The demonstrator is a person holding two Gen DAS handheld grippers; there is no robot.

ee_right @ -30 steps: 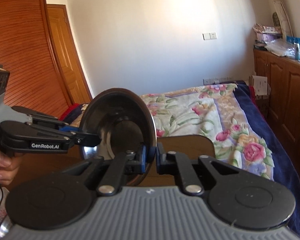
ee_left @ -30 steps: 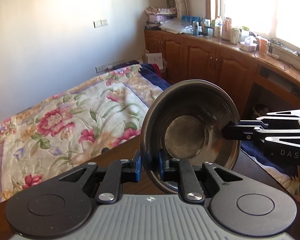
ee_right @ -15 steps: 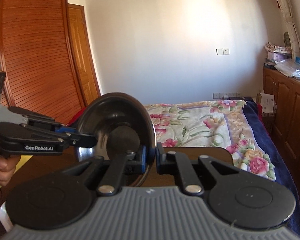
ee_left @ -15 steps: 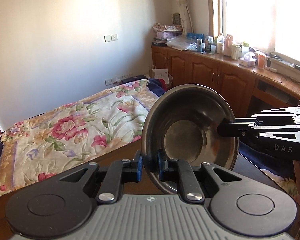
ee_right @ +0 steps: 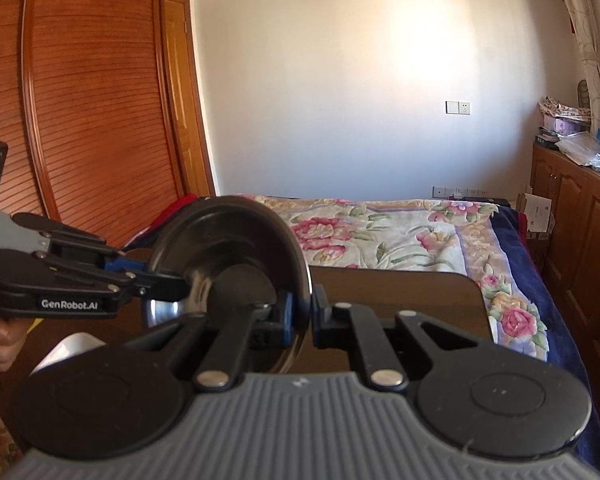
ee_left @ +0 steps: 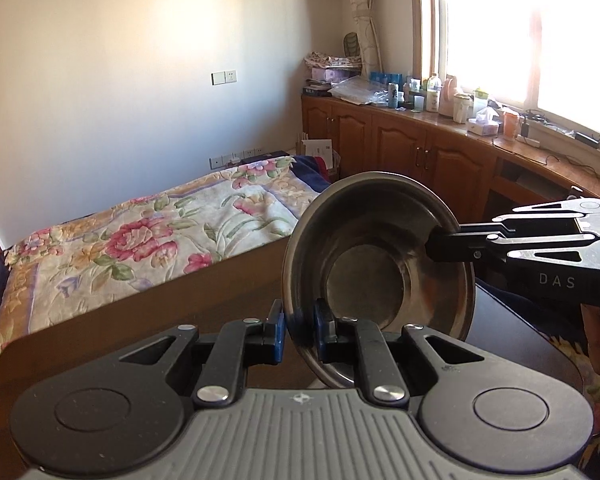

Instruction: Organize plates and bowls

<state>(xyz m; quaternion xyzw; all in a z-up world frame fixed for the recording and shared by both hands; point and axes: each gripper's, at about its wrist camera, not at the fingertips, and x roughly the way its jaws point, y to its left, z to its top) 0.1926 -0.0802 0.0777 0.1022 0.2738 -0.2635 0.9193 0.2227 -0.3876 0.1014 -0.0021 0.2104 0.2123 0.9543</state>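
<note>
item: round stainless-steel bowl (ee_left: 376, 276), shallow, dull grey inside with a flat base; tipped up on edge, its opening facing the left wrist camera, carried in the air above the dark brown wooden desk (ee_left: 112, 320). not resting on anything.

left tool (ee_left: 298, 330): black fingers with blue pads, narrowed onto the bowl's lower rim, one pad either side of the metal wall. holding the bowl.

right tool (ee_right: 300, 316): same build, closed narrow on the rim at the opposite side; in the left wrist view it comes in from the right and bites the upper right edge. the bowl is thus pinched at two points on its rim.

other stock in view: a white object (ee_right: 66, 350), partly hidden low on the desk in the right wrist view; whether it is a plate cannot be told. beyond the desk, a bed with a floral quilt (ee_left: 148, 240).

task status: one bowl lifted and in transit; no stack, rack or finished pile of plates and bowls is visible, so judged early or mid-way. remaining, by judgement: set this bowl down in its place, free both tools, deal with any further dishes out of view.
</note>
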